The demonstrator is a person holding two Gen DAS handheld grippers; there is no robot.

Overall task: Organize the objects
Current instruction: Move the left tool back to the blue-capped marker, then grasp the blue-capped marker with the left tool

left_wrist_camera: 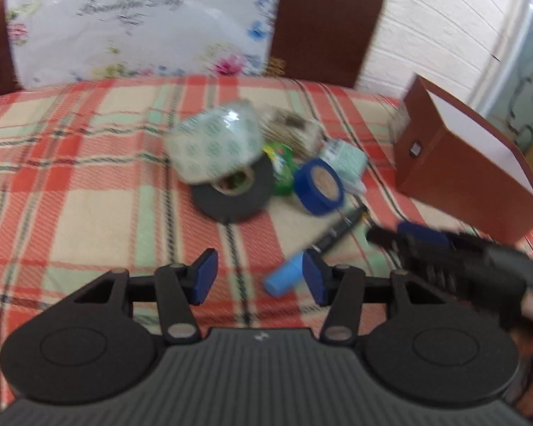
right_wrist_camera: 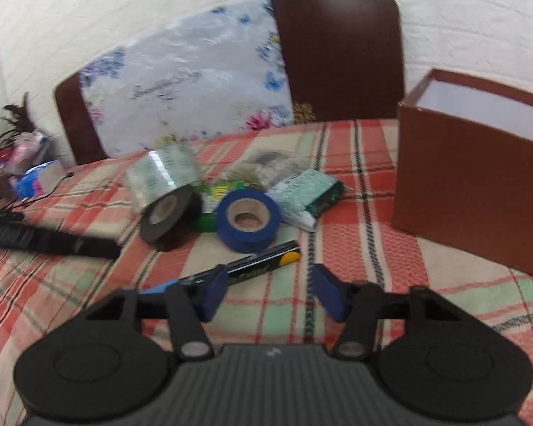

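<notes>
Nothing looks sorted yet: the blue tape roll, black tape roll and black-and-yellow marker lie clustered on the plaid-covered tabletop, apart from the open brown cardboard box. Left tool and right tool both gape wide, holding nothing.

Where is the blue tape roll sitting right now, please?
The blue tape roll lies on the plaid tablecloth near the middle of the right wrist view, between the black tape roll on its left and the brown box further right.

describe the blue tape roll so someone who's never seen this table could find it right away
On the plaid tablecloth, left of the open brown box, lies a small heap of objects. The blue tape roll sits at its front edge, beside the larger black tape roll. It alone is solid blue with a cardboard core.
</notes>
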